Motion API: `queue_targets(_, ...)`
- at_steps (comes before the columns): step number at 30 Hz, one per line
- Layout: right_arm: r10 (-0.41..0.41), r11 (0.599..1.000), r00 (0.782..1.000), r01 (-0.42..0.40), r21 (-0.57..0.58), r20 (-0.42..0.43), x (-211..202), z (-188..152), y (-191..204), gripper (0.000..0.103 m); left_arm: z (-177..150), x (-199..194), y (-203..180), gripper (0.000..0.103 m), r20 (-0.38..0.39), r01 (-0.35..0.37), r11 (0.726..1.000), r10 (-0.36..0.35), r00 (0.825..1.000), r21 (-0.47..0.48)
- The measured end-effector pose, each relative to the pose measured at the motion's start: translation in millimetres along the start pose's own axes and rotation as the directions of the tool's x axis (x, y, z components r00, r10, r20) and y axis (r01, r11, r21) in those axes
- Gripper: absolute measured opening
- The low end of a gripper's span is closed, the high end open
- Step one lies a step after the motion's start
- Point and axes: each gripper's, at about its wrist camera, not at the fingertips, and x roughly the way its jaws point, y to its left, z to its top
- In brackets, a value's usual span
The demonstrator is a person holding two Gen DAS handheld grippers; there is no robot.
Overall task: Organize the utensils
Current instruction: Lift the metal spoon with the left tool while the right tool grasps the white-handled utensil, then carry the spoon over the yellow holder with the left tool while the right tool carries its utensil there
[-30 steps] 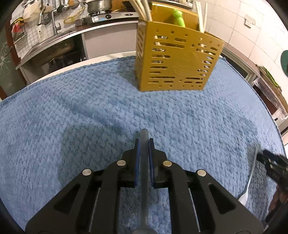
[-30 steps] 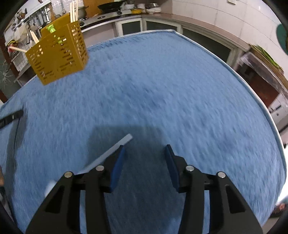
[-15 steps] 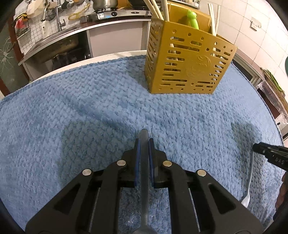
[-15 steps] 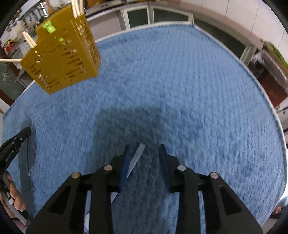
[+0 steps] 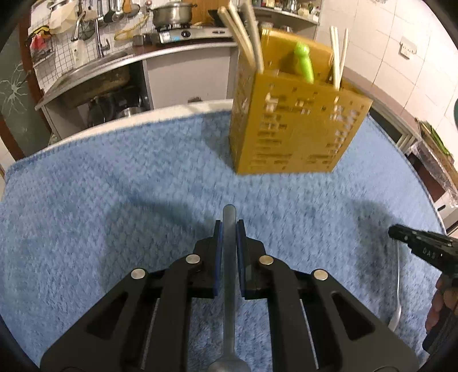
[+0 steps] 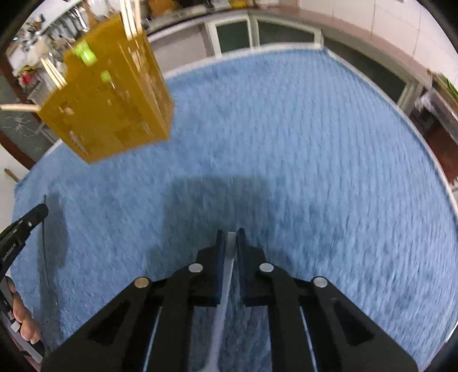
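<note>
My left gripper [image 5: 229, 227] is shut on the handle of a grey metal utensil [image 5: 229, 213], held above the blue cloth [image 5: 114, 200]. My right gripper [image 6: 230, 236] has its jaws closing, and the pads press on the thin handle of a white utensil [image 6: 227, 274]. The yellow slotted holder [image 5: 292, 134] stands ahead of the left gripper, with chopsticks and a green-handled piece in it. In the right wrist view the holder [image 6: 108, 106] is at the upper left. The right gripper [image 5: 412, 244] shows at the right edge of the left wrist view, the white utensil [image 5: 397, 312] hanging under it.
A blue textured cloth [image 6: 315, 143] covers the round table. Behind it run a kitchen counter with a sink [image 5: 94, 68], a stove with a pot [image 5: 169, 15] and tiled walls. A person's fingers [image 6: 23, 320] show at the left edge, under the left gripper [image 6: 31, 220].
The right jaws went from wide apart beside the white handle to closed on it. The holder has grown larger in both views. The left grip is unchanged.
</note>
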Motion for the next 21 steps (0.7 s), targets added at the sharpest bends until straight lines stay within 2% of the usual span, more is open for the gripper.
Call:
queue_targets(3,0.037,0.999,0.994,-0.034,-0.036,0.102,-24.5,18.7,5.3,0.007,17.1,-18.4,-6.2,0.008,0.057,0.038,0.999,-0.037,0.998,-0.016)
queue_targets(5,0.074,0.996,0.98,-0.063,-0.062,0.183,-45.0,34.6,10.0,0.007,29.4,-30.4,-9.8,0.008,0.097,0.063,0.998,-0.061,0.993,-0.023)
queue_targets(8,0.111,0.992,0.956,-0.089,-0.093,0.272,-66.3,56.3,14.4,0.007,51.7,-47.0,-17.0,0.008,0.159,0.085,0.996,-0.081,0.984,-0.022)
queue_targets(11,0.145,0.987,0.922,-0.107,-0.121,0.36,-92.9,74.6,20.4,0.007,73.0,-55.7,-20.4,0.008,0.205,0.109,0.993,-0.1,0.974,-0.033)
queue_targets(14,0.202,0.977,0.87,-0.151,-0.148,0.45,-117.0,98.6,26.3,0.007,98.1,-66.8,-27.7,0.008,0.278,0.131,0.99,-0.112,0.954,-0.05)
queue_targets(15,0.226,0.972,0.837,-0.166,-0.164,0.498,-128.5,107.5,30.4,0.007,104.8,-70.9,-30.1,0.008,0.308,0.136,0.989,-0.114,0.944,-0.049)
queue_targets(17,0.254,0.966,0.794,-0.179,-0.187,0.552,-138.8,120.2,36.2,0.007,120.1,-77.9,-40.2,0.008,0.375,0.14,0.99,-0.118,0.919,-0.032)
queue_targets(19,0.266,0.961,0.737,-0.157,-0.226,0.621,-147.6,130.9,48.2,0.007,133.0,-81.0,-48.2,0.008,0.438,0.148,0.989,-0.128,0.89,-0.011)
queue_targets(21,0.267,0.959,0.699,-0.125,-0.254,0.664,-149.1,136.6,60.9,0.007,140.0,-83.1,-54.1,0.008,0.497,0.141,0.99,-0.122,0.859,0.0)
